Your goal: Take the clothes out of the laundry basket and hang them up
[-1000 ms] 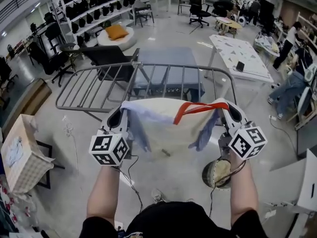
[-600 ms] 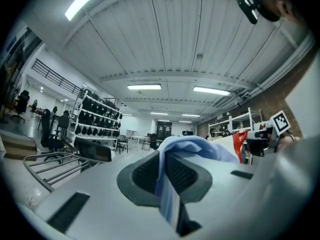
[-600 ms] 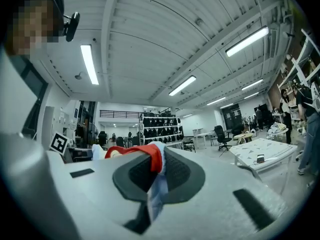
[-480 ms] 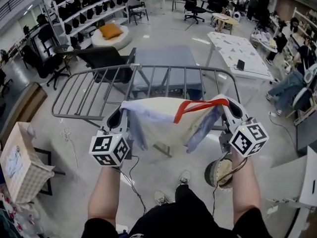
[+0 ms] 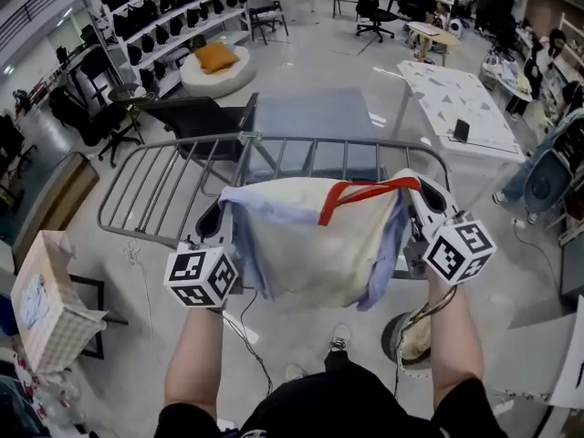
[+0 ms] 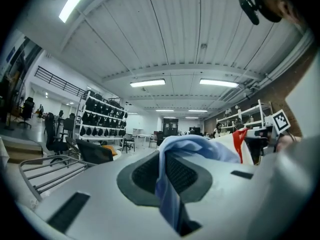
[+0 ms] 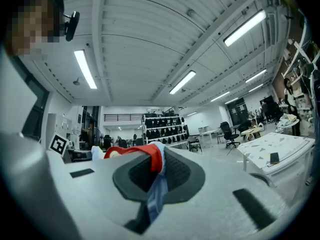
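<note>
The left gripper (image 5: pixel 213 219) and right gripper (image 5: pixel 420 201) each pinch a top corner of the garment (image 5: pixel 319 245), stretched between them near the rack (image 5: pixel 310 139) at 12 o'clock; if either thin pinch slips, that corner would likely drop short of the rails.
</note>
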### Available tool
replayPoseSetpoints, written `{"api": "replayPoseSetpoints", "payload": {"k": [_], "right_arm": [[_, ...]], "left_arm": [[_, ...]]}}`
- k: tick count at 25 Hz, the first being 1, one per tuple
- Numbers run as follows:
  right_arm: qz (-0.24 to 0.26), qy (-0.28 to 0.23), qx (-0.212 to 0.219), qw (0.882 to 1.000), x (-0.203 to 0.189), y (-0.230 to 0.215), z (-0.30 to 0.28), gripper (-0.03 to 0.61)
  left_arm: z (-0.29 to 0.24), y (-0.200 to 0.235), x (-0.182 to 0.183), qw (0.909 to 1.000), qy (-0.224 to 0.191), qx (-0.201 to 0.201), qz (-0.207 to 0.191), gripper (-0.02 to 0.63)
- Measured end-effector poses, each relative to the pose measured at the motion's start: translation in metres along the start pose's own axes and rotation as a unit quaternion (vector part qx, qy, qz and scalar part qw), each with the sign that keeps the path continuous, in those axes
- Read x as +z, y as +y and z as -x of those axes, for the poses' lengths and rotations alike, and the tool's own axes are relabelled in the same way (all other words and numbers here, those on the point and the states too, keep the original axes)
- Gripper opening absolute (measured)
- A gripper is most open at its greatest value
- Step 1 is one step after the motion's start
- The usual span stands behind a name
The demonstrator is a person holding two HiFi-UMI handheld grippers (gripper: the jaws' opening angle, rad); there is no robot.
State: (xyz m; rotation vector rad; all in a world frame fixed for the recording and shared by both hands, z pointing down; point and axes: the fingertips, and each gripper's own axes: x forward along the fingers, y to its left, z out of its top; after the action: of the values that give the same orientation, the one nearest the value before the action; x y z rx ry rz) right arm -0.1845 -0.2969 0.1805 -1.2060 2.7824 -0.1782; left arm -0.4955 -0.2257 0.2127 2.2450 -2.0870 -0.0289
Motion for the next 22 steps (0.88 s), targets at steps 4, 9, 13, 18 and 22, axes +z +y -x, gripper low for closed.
{"api": "replayPoseSetpoints", "payload": {"k": [4, 9, 13, 18, 22], "right_arm": [[-0.009, -0.002, 0.017, 1.0, 0.005, -0.037, -0.027, 0.012], [-0.009, -0.007, 0.035, 0.999, 0.015, -0.072, -0.048, 0.012], [-0.011, -0.01, 0.035, 0.999, 0.019, -0.09, -0.052, 0.012], [-0.015, -0.008, 0.025, 1.0, 0.017, -0.103, -0.063, 0.012], [-0.014, -0.004, 0.005, 1.0, 0.012, -0.113, -0.071, 0.012]], "left_arm": [[-0.038, -0.012, 0.005, 0.9999, -0.004, 0.015, -0.006, 0.026], [-0.07, -0.027, 0.015, 0.9994, -0.011, 0.031, -0.01, 0.026], [-0.087, -0.033, 0.021, 0.9993, -0.013, 0.033, -0.014, 0.026], [-0.107, -0.031, 0.021, 0.9994, -0.012, 0.027, -0.015, 0.026], [-0.132, -0.027, 0.017, 0.9999, -0.008, 0.01, -0.011, 0.026]]}}
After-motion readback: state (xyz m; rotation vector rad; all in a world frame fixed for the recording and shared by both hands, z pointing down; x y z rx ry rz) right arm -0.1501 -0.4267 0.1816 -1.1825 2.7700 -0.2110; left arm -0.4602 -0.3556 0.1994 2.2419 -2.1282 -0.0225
